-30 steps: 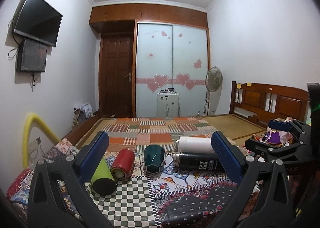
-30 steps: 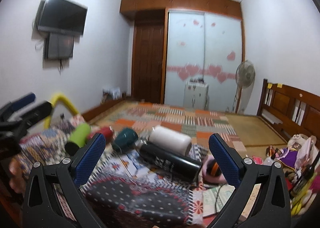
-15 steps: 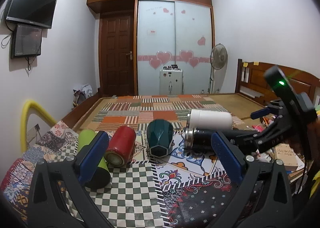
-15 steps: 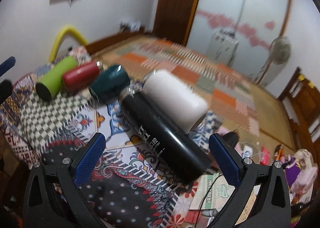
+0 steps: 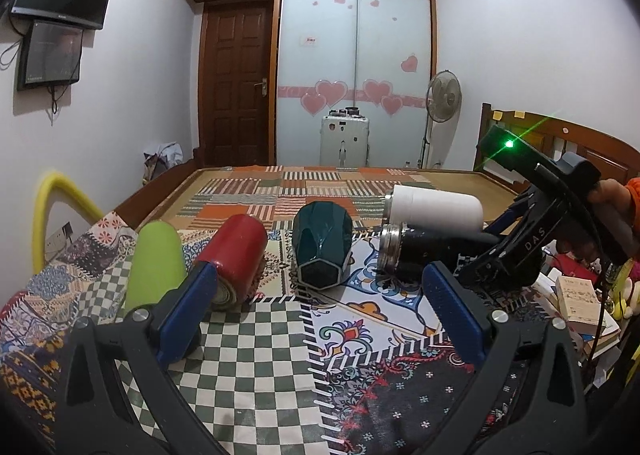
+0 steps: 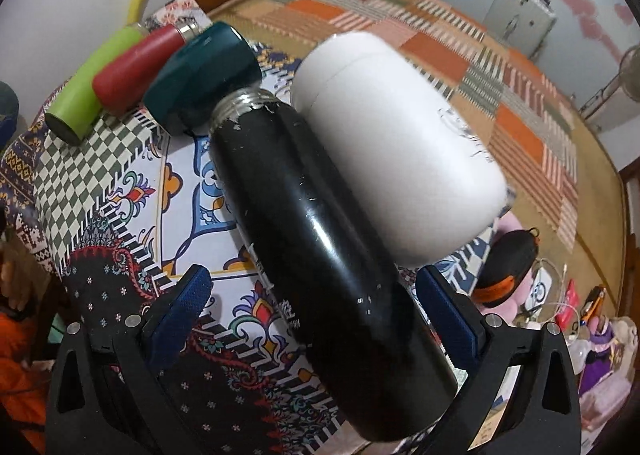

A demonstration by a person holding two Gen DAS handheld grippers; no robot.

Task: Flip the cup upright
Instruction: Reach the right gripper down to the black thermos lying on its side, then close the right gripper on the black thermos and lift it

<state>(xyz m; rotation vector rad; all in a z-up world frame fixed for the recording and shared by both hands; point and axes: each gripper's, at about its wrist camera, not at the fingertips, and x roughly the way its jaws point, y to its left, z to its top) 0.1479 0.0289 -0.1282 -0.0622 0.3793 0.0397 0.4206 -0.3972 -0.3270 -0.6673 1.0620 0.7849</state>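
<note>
With my right claw [image 6: 312, 311] spread wide, its two blue pads stand either side of the black flask [image 6: 320, 247], which lies on its side on the patterned cloth [image 6: 128, 191]. The flask's base end sits between my pads, but whether either pad touches it I cannot tell; there is clear cloth between the left pad [image 6: 180, 315] and the flask's wall. The flask's bare metal threaded neck points away from me.

Taking the black flask as my mark: the white cup [image 6: 400, 143] lies on its side right against the flask's far flank, parallel to it. At the flask's neck lies the dark green faceted cup [image 6: 204, 67], also on its side and close to the threads. Beyond the green cup from the flask come the red cup [image 6: 132, 63] and then the lime green cup [image 6: 88, 87], both lying down, side by side. On the flask's other side, past the white cup and off the cloth's edge, sits a black and orange case [image 6: 508, 263].

My left claw [image 5: 320, 307] is wide too, holding nothing, hovering over the checked part of the cloth [image 5: 256, 367]. From there the black flask [image 5: 420, 255] lies to the right with its metal rim facing me, the white cup [image 5: 436, 211] just behind it, the dark green cup [image 5: 322, 251] left of the flask, then the red cup [image 5: 236, 255] and the lime green cup [image 5: 156, 259]. My right claw [image 5: 500, 251] shows at the flask's far end.
</note>
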